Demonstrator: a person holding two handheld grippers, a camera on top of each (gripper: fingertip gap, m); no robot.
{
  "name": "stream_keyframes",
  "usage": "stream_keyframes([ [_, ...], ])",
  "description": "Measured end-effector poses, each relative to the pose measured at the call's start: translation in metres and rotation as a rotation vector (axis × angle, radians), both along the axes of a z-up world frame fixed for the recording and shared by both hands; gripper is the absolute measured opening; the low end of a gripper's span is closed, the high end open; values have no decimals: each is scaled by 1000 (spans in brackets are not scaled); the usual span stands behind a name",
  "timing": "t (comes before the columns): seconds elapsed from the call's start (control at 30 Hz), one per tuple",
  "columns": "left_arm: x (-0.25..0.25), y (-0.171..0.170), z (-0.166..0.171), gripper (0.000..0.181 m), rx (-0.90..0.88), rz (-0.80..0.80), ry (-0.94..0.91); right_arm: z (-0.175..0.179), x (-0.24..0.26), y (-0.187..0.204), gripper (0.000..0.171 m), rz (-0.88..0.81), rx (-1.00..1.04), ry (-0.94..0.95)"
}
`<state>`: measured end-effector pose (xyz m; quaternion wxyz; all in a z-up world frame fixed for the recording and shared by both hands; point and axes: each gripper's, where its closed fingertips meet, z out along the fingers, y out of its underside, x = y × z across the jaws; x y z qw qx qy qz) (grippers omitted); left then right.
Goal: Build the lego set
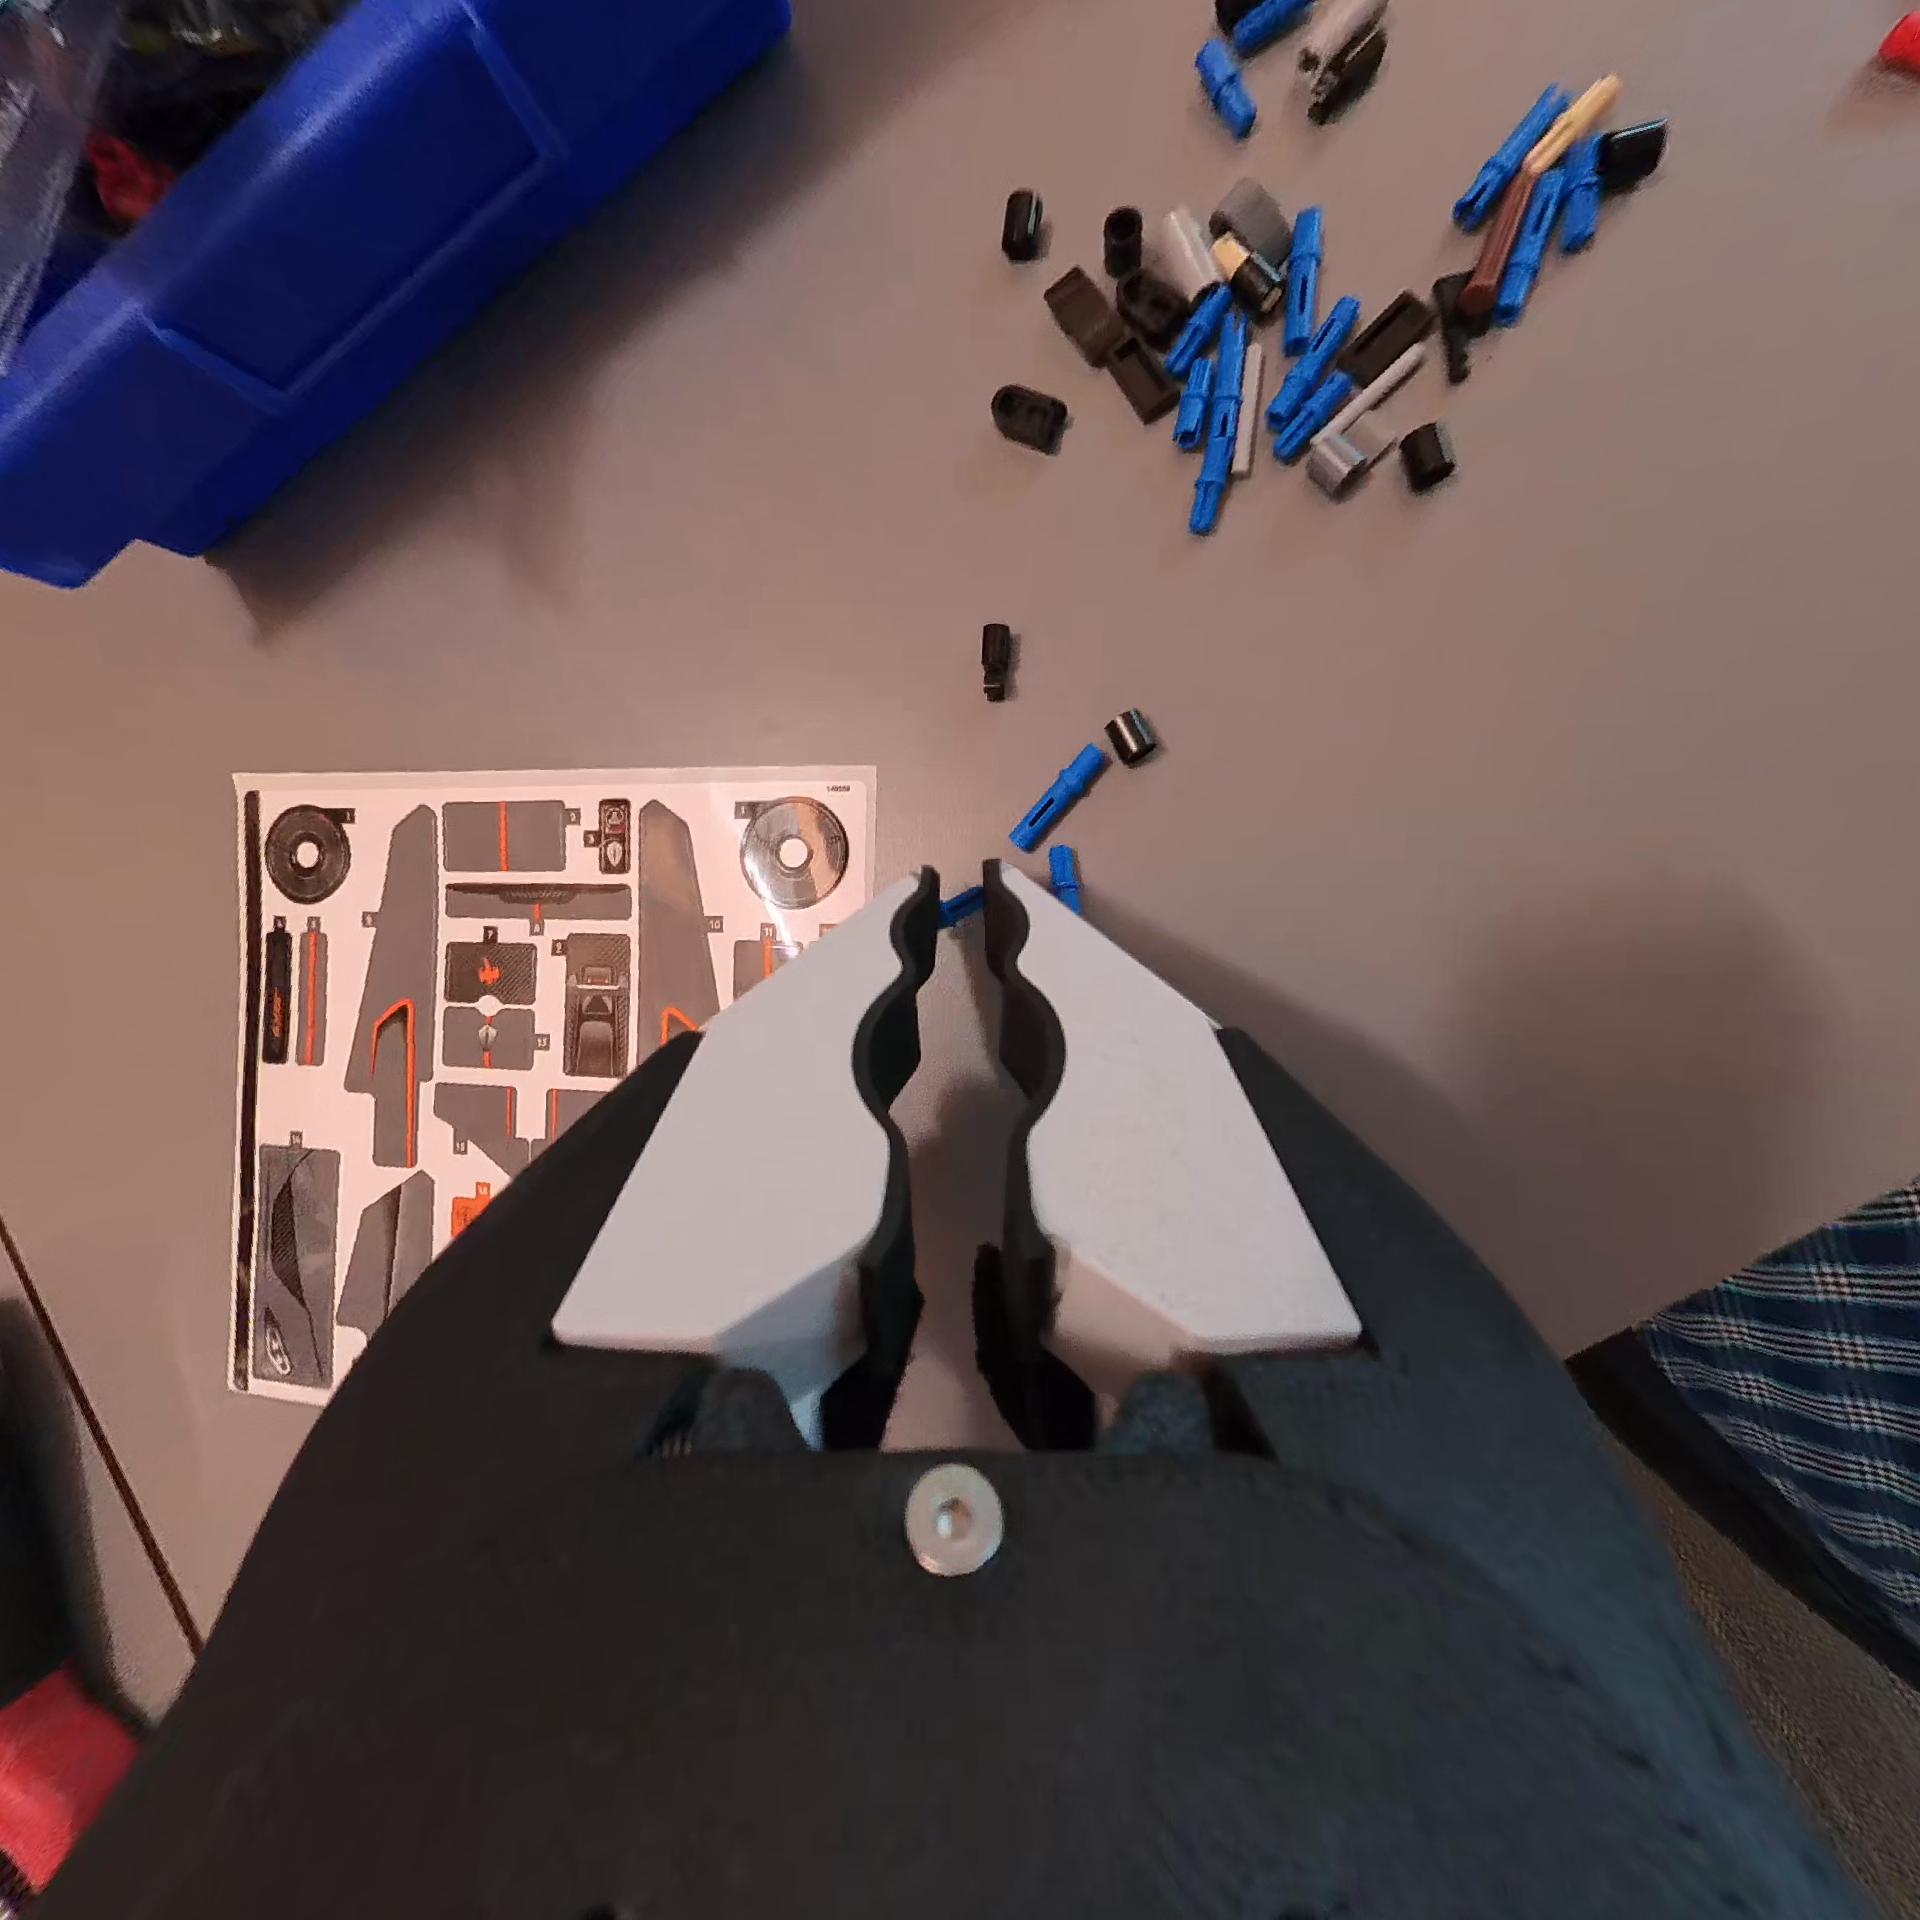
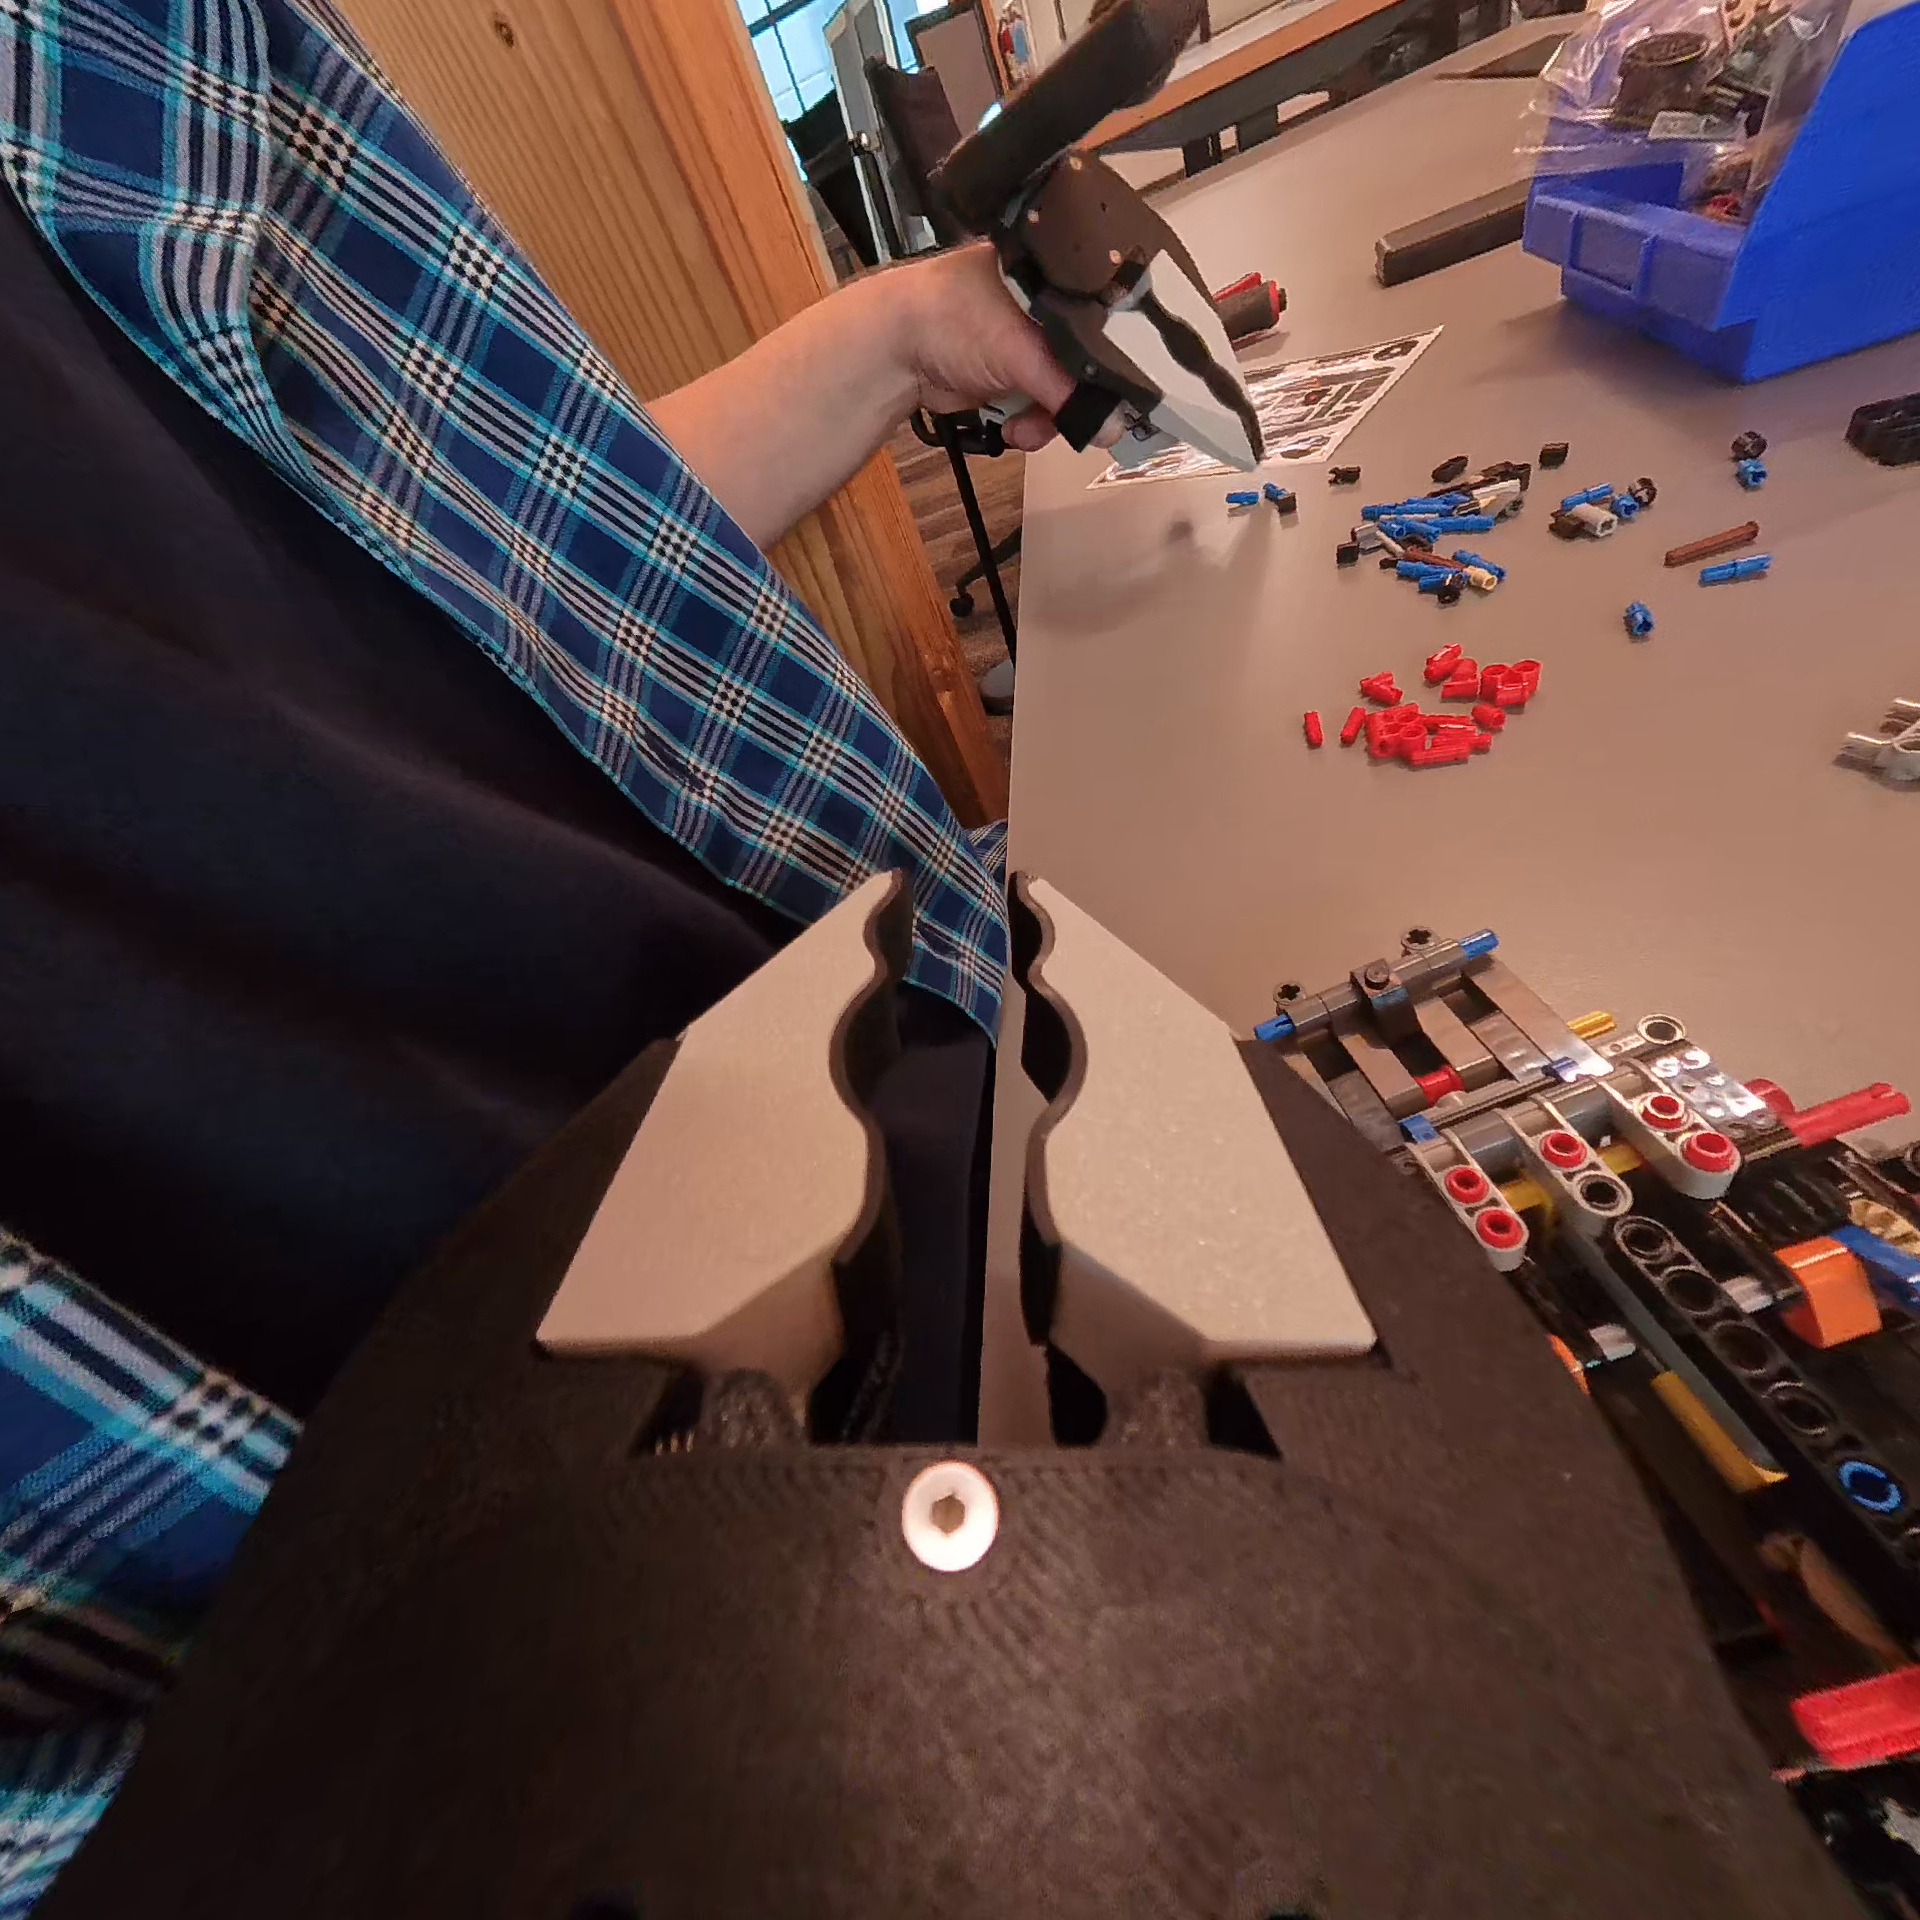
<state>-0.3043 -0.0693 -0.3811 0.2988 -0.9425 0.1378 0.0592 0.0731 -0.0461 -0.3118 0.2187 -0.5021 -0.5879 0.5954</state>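
My left gripper (image 1: 961, 894) is shut on a small blue pin (image 1: 958, 906), pinched at the fingertips a little above the grey table (image 1: 1455, 727). It also shows in the right wrist view (image 2: 1247, 447), held in a hand over the table's near left part. Two more blue pins (image 1: 1060, 795) and a black bush (image 1: 1130, 738) lie just beyond its tips. My right gripper (image 2: 961, 883) is slightly open and empty, pointing at the table's edge (image 2: 1013, 675) and a plaid shirt. The partly built lego model (image 2: 1558, 1143), grey and black beams with red pins, lies right of it.
A pile of blue, black and grey pins (image 1: 1247, 332) lies farther out, also in the right wrist view (image 2: 1423, 530). Red pieces (image 2: 1434, 707) lie mid-table. A sticker sheet (image 1: 520, 987) lies left of my left gripper. A blue bin (image 1: 312, 260) stands at the far left. My right fingertips sit around 40 cm from my left ones. Measured from the fingertips, the black bush (image 1: 1130, 738) is 4 cm or so from the left gripper and 35 cm from the right.
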Motion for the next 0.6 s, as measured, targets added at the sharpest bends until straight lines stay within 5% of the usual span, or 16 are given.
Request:
stream_keyframes([
  [0.6, -17, -20, -5, 11, -10, 13, 16, -7, 0, -3, 15, 13, 33, -27],
])
